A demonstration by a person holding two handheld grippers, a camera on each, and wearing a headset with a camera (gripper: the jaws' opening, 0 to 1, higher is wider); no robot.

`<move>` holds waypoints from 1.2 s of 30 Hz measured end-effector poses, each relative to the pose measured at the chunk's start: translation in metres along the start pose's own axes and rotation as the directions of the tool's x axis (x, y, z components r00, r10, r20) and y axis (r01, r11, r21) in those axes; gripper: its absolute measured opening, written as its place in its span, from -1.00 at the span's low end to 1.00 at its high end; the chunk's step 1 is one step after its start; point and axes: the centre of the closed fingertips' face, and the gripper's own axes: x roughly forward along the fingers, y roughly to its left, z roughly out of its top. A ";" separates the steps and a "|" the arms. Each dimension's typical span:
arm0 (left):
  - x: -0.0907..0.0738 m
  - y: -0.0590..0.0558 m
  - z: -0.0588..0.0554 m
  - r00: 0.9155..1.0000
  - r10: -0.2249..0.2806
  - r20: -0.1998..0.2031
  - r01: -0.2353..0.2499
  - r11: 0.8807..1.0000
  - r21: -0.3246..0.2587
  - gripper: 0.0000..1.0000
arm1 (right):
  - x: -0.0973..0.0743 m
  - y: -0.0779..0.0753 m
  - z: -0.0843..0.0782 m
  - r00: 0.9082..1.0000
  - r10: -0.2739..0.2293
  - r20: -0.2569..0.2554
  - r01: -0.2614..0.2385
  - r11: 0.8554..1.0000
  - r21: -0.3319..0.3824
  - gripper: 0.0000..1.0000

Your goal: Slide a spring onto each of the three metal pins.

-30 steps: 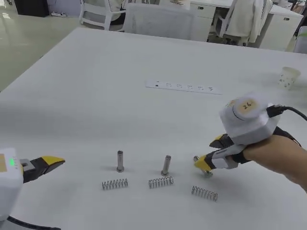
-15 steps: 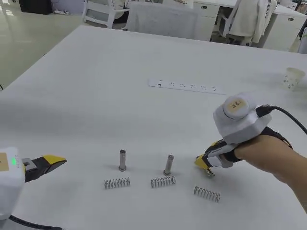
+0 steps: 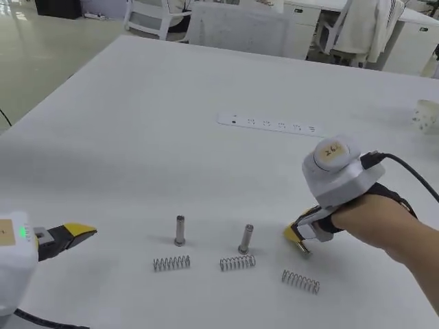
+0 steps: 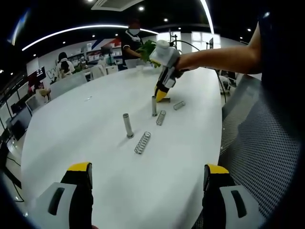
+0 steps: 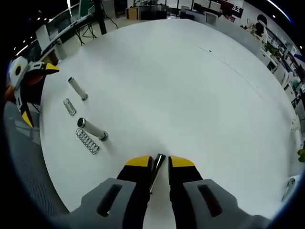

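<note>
Your right gripper (image 3: 297,235) has tipped nose-down toward the counter (image 3: 206,89). Its fingers, apart a second ago, are now clenched on the third pin (image 5: 157,168). The rest of the shift in the head view is your own head moving. Left pin (image 3: 180,229) and middle pin (image 3: 245,238) stand where they stood, both upright and both bare.

Springs: none threaded yet. Left spring (image 3: 171,263) and middle spring (image 3: 237,262) each lie flat just in front of their pins, not touching them. Right spring (image 3: 300,281) lies near the right gripper, on your side of it.

Left gripper (image 4: 147,168): fingers released and wide, holding nothing, parked well apart from the row.

Reading: with the third pin gripped, the likely step is steadying or lifting it to take the right spring. All three pairings remain to be done.

Hard to make out:
- From the head view, a yellow tip covers most of the third pin and only its foot peeks out below. Cannot tell whether that foot rests on the counter or is lifted clear.
- In the right gripper view the pin is a thin sliver between the tips, its lower end hidden.
- Left gripper is cut off by the frame edge in the head view.
</note>
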 end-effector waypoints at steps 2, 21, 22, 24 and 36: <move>0.000 0.000 0.000 1.000 0.001 0.000 -0.001 1.000 -0.001 0.88 | 0.001 0.001 0.000 1.000 0.003 -0.005 -0.003 1.000 0.001 -0.77; 0.000 0.000 -0.001 1.000 0.001 -0.001 -0.001 1.000 -0.004 0.87 | 0.004 0.000 -0.003 0.999 -0.012 -0.030 0.013 1.000 0.017 -0.84; 0.000 0.001 -0.001 1.000 0.002 -0.002 -0.002 1.000 -0.004 0.87 | 0.004 0.000 -0.003 0.999 -0.014 -0.032 0.015 1.000 0.014 -0.84; 0.000 0.001 -0.001 1.000 0.001 -0.003 -0.001 1.000 -0.003 0.87 | 0.003 0.001 -0.003 0.999 -0.025 -0.037 0.025 1.000 0.005 -0.84; -0.001 0.001 0.001 1.000 0.006 0.002 -0.006 1.000 -0.001 0.86 | 0.000 0.006 -0.003 0.998 -0.042 -0.048 0.042 0.999 0.001 -0.89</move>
